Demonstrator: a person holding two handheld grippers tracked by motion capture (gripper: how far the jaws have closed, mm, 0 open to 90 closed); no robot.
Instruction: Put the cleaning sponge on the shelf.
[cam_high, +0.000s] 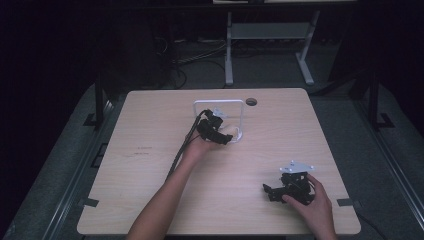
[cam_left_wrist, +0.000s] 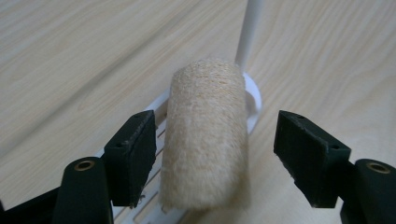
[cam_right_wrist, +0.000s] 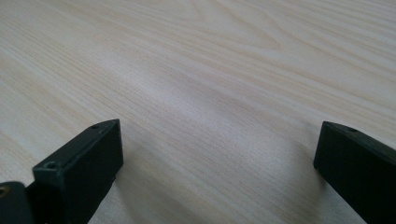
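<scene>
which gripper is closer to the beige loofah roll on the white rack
Left. The left gripper has its open jaws on either side of the loofah roll; the right gripper sits far off near the table's front right.

Rack far, grippers apart on table (cam_high: 150, 200)

A loofah roll (cam_left_wrist: 205, 135) lies on the rack (cam_high: 240, 117), between the left gripper (cam_high: 222, 135) jaws; right gripper (cam_high: 272, 192) sits near-right.

Loofah roll (cam_left_wrist: 205, 135) and white rack post (cam_left_wrist: 247, 32) block left tongs (cam_left_wrist: 215, 154); right tongs (cam_right_wrist: 219, 172) unobstructed.
</scene>
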